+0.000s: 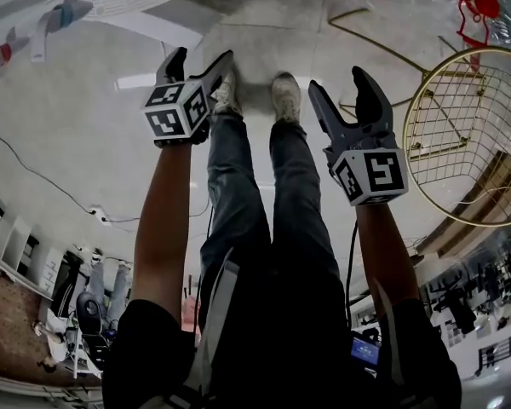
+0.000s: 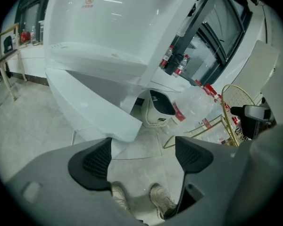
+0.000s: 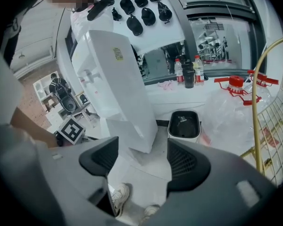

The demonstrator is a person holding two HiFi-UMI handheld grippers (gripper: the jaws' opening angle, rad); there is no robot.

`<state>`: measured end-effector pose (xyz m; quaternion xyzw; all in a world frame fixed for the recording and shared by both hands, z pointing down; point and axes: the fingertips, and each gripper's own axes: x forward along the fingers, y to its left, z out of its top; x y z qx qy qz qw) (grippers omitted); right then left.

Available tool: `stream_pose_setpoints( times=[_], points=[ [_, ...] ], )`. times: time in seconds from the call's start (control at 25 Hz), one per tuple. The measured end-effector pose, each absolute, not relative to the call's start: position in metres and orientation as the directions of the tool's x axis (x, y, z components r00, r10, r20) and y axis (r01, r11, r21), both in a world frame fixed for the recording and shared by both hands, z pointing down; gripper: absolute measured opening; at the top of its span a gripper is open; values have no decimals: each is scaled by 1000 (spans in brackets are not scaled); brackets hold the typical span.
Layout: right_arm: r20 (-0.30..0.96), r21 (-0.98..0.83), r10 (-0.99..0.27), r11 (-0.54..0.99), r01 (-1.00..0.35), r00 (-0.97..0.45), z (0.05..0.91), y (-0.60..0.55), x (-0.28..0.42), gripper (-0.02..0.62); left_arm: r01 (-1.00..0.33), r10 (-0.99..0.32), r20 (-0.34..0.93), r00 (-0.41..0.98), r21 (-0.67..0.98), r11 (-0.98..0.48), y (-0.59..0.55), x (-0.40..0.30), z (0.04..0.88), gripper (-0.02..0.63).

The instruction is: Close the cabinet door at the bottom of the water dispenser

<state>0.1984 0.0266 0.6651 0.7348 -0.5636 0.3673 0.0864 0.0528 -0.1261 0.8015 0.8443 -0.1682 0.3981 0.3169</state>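
The white water dispenser [image 2: 108,27] stands tall ahead of me, also seen in the right gripper view [image 3: 111,74]. Its bottom cabinet door [image 2: 92,105] hangs swung outward from the base, a white slab [image 3: 134,133] angled toward the floor. My left gripper [image 1: 202,58] is open, its jaws [image 2: 144,157] empty and short of the door's lower corner. My right gripper [image 1: 339,82] is open too, with nothing between its fingers [image 3: 142,157], a little back from the door. The left gripper's marker cube [image 3: 71,130] shows at the right gripper view's left.
A white bin with a dark inside [image 2: 156,108] sits on the floor right of the dispenser. A gold wire basket [image 1: 468,135] stands at my right, with clear plastic bags [image 3: 226,112] beside it. Bottles [image 3: 186,69] line a ledge behind. My shoes [image 1: 285,96] are on pale tiles.
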Motion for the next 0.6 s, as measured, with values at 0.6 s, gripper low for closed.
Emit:
stream_pose_setpoints(
  times=[0.6],
  points=[
    [653, -282, -746, -402, -871, 133, 668, 18, 202, 313, -416, 47, 770, 636, 393, -820, -132, 83, 803, 423]
  ],
)
